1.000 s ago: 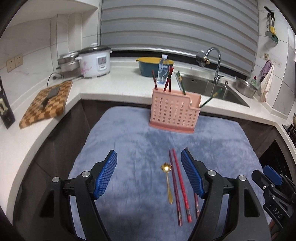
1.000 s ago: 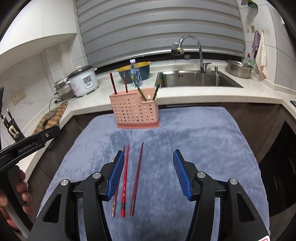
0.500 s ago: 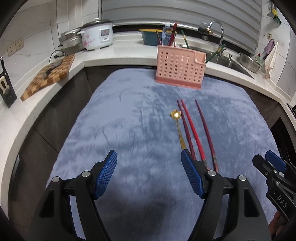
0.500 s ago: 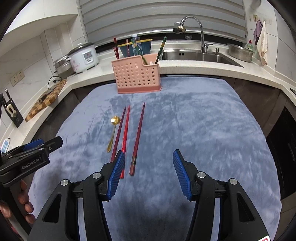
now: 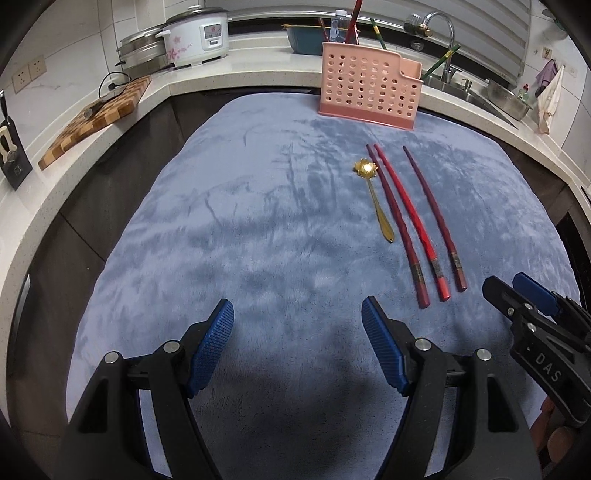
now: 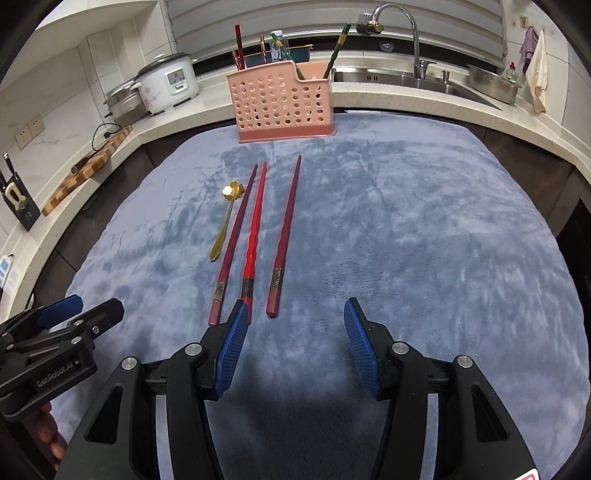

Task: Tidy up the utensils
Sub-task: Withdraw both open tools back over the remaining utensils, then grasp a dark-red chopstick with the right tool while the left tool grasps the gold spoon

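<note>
We are holding the left hand-held gripper (image 5: 297,321) spread wide over the blue-grey cloth (image 5: 236,229) on the surface, with nothing between its blue pads (image 5: 212,347). We are keeping the right hand-held gripper (image 6: 295,325) wide as well and empty, its left pad (image 6: 232,343) sitting just beside the near ends of the chopsticks. Three red chopsticks (image 6: 255,236) are lying side by side on the cloth, pointing away from us; the two on the left are close together, the third is slightly apart. A gold spoon (image 6: 225,221) is lying just left of them, its bowl at the far end. Farther out, the pink perforated utensil holder (image 6: 282,101) is standing upright at the cloth's far edge, holding several chopsticks. Behind it we are seeing a rice cooker (image 5: 197,33), a cutting board (image 5: 98,118) and a sink (image 6: 417,79).
</note>
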